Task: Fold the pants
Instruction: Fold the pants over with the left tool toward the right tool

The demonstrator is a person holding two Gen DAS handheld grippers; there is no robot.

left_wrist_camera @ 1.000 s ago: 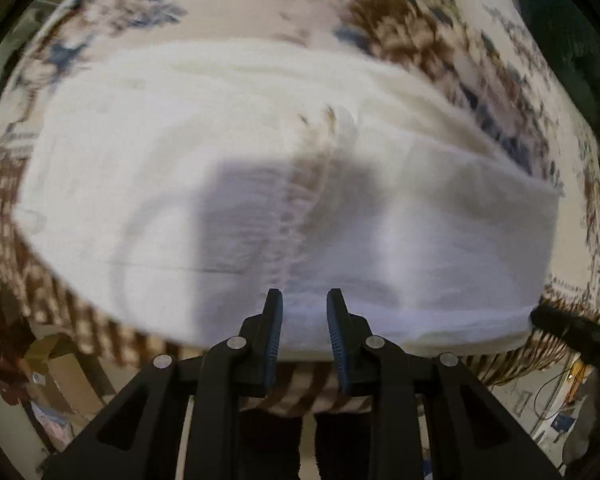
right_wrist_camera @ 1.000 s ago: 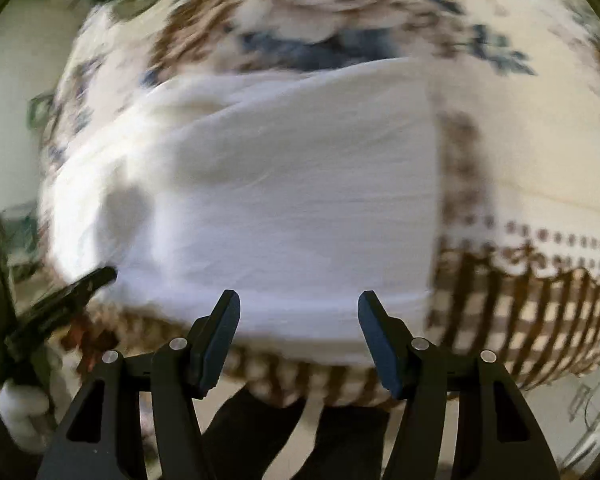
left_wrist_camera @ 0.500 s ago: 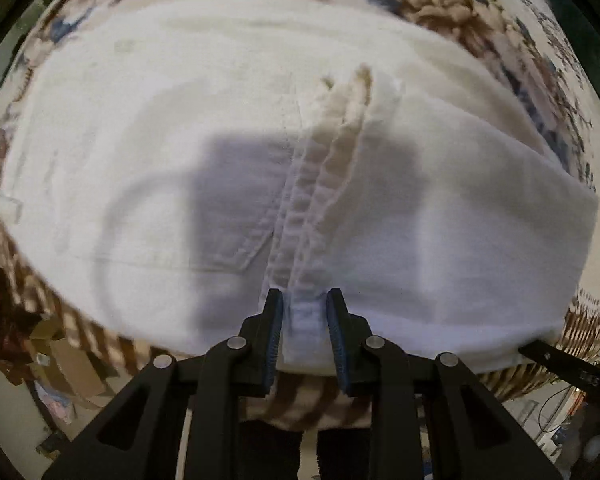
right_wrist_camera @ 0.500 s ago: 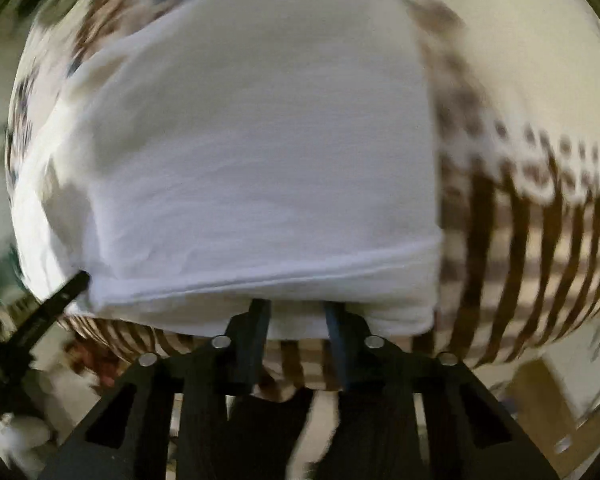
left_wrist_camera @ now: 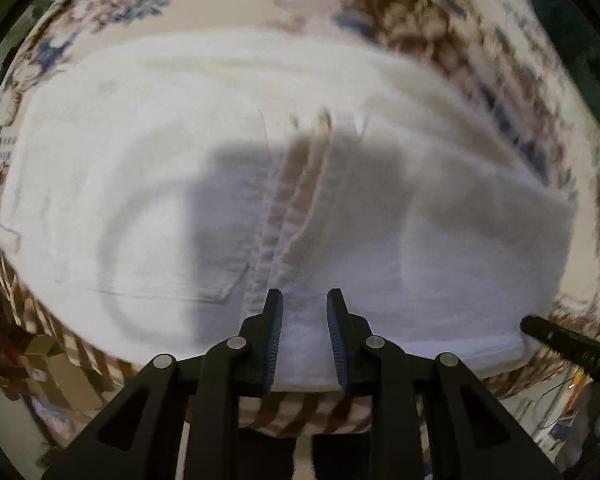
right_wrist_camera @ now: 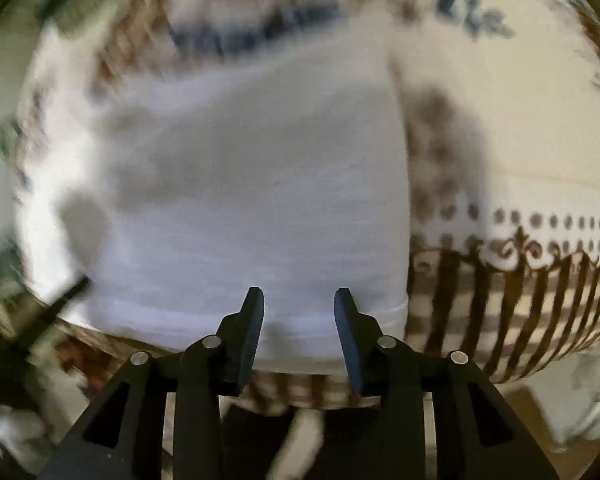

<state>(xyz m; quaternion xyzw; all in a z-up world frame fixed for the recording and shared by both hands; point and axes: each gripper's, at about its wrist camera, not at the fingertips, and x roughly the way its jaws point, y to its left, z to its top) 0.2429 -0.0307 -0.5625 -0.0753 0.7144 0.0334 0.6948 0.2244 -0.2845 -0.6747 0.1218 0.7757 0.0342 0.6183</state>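
Note:
White pants (left_wrist_camera: 228, 184) lie folded flat on a patterned cloth, the waistband seam running up the middle of the left wrist view. My left gripper (left_wrist_camera: 303, 312) is at the near edge of the pants, its jaws a narrow way apart with a fold of white cloth between them. In the right wrist view the pants (right_wrist_camera: 252, 200) fill the centre. My right gripper (right_wrist_camera: 299, 308) is open at their near hem, jaws apart over the cloth edge. The right wrist view is blurred.
The flowered, brown-striped tablecloth (right_wrist_camera: 520, 280) hangs over the table's near edge. Cardboard boxes (left_wrist_camera: 52, 364) stand on the floor at the lower left. The other gripper's black tip (left_wrist_camera: 564, 340) shows at the right of the left wrist view.
My right gripper's jaws, nearly closed at the hem half a second ago, have spread open. My left gripper stays at the waistband edge; its view has pulled back slightly.

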